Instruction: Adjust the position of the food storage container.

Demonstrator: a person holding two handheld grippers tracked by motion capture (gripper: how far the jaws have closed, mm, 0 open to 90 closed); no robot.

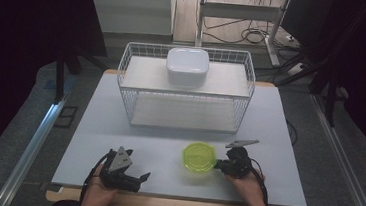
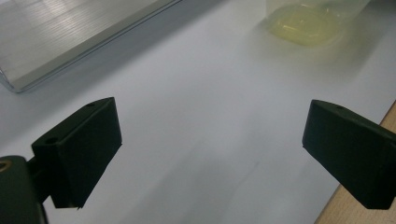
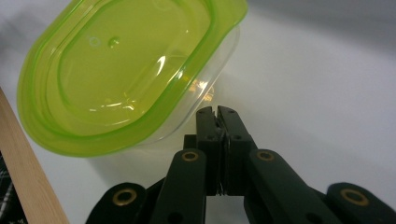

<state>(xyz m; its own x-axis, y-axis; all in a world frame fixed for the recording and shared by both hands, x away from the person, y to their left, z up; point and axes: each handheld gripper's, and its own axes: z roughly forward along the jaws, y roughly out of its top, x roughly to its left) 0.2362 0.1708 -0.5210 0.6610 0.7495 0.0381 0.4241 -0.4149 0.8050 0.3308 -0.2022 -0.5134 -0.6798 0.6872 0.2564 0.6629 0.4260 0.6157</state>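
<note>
1. Green-lidded tub (image 1: 199, 157) sits on the white worktop (image 1: 93, 125), lower centre-right of the high view, in front of the wire basket (image 1: 123, 72).
2. Right gripper (image 1: 220, 164) just right of the tub; fingers (image 3: 208, 126) pressed together at the tub's near edge, nothing visible between them. Contact with the tub: cannot tell.
3. Left gripper (image 1: 145, 176) at lower left, well apart from the tub; fingers (image 2: 84, 149) wide apart over bare worktop.
4. White box (image 1: 187, 66) on the basket's top shelf, upper centre.

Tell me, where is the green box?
In the high view the green box sits on the white table, front right, touching the right gripper, in front of the wire basket.
</note>
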